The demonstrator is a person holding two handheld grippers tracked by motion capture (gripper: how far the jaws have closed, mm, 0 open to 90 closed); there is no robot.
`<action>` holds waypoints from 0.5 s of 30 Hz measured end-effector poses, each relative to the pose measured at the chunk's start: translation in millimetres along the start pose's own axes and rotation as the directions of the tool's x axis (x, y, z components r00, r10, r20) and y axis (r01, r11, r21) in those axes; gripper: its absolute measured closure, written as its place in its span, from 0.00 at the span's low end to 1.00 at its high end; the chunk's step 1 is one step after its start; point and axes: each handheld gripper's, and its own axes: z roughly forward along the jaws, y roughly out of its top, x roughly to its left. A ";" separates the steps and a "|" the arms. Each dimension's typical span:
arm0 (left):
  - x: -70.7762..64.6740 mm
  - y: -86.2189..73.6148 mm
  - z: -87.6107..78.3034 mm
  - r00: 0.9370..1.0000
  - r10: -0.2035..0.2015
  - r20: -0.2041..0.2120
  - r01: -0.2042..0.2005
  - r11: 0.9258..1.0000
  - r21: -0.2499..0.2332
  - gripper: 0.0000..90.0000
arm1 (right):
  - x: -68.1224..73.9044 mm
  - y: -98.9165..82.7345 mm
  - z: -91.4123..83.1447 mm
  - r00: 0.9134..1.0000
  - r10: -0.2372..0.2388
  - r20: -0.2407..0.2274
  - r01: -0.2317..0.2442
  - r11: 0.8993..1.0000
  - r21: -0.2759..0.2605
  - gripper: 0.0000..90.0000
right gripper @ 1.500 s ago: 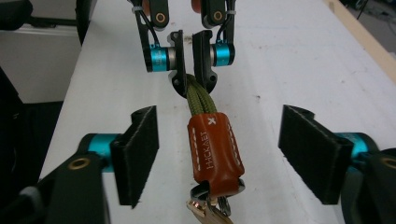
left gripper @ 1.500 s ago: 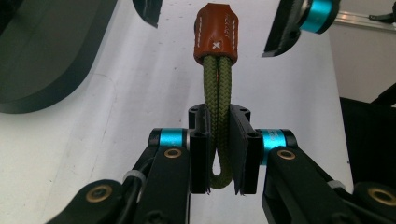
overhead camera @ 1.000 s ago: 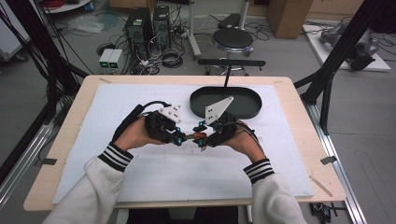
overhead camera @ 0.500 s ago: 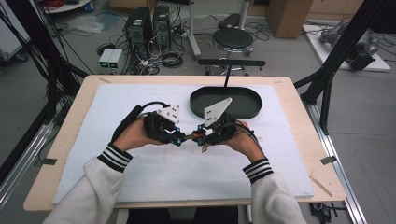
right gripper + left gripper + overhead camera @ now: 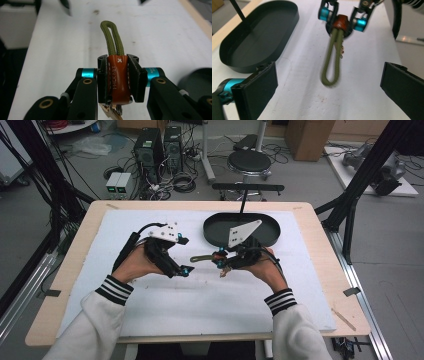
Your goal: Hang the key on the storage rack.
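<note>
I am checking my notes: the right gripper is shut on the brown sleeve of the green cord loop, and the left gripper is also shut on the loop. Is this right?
Not quite. The right gripper is shut on the brown sleeve of the green cord loop, but the left gripper is open, its jaws wide apart on either side of the loop, as the left gripper view shows.

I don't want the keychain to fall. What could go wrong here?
1. The right gripper pinches only the brown leather sleeve, so the keychain might slip out and drop onto the white mat.
2. The green cord loop hangs loose. The open left gripper could miss it or knock it aside.
3. The black tray sits close behind, so a swing might bump it.
</note>
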 end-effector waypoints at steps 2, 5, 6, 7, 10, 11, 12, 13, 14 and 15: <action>-1.1 -4.3 -7.8 1.000 -0.003 -0.021 0.003 1.000 -0.017 0.02 | -4.1 -3.3 -8.0 0.999 0.040 0.036 -0.039 0.999 -0.036 0.80; -2.8 -12.5 -18.6 0.999 -0.009 -0.053 0.006 0.998 -0.057 0.02 | -10.7 -8.4 -21.1 0.991 0.093 0.096 -0.084 0.992 -0.094 0.80; -3.1 -15.7 -22.3 0.997 -0.010 -0.070 0.005 0.998 -0.069 0.02 | -12.5 -10.1 -25.5 0.987 0.113 0.118 -0.100 0.989 -0.111 0.80; -3.1 -19.3 -26.1 0.997 -0.013 -0.080 0.006 0.997 -0.079 0.02 | -14.6 -12.0 -29.7 0.982 0.131 0.137 -0.114 0.985 -0.130 0.80; -3.2 -30.1 -36.4 0.989 -0.054 -0.136 0.039 0.993 -0.110 0.02 | -19.8 -17.7 -40.6 0.965 0.177 0.192 -0.144 0.974 -0.174 0.80; -3.4 -33.9 -39.6 0.988 -0.064 -0.142 0.047 0.991 -0.122 0.02 | -22.2 -20.4 -45.1 0.957 0.200 0.212 -0.158 0.967 -0.199 0.80; -3.7 -37.5 -43.0 0.986 -0.071 -0.149 0.052 0.990 -0.131 0.02 | -23.5 -22.6 -48.9 0.949 0.226 0.221 -0.179 0.960 -0.216 0.80; -4.0 -41.1 -46.1 0.985 -0.078 -0.157 0.056 0.989 -0.140 0.02 | -26.0 -25.0 -52.6 0.942 0.232 0.241 -0.176 0.957 -0.232 0.80; -4.5 -44.0 -49.4 0.982 -0.081 -0.168 0.058 0.988 -0.140 0.02 | -27.3 -27.2 -56.0 0.933 0.250 0.258 -0.187 0.951 -0.244 0.80; -5.6 -47.5 -52.0 0.981 -0.086 -0.176 0.058 0.985 -0.160 0.02 | -29.1 -29.4 -59.5 0.924 0.263 0.278 -0.192 0.947 -0.257 0.80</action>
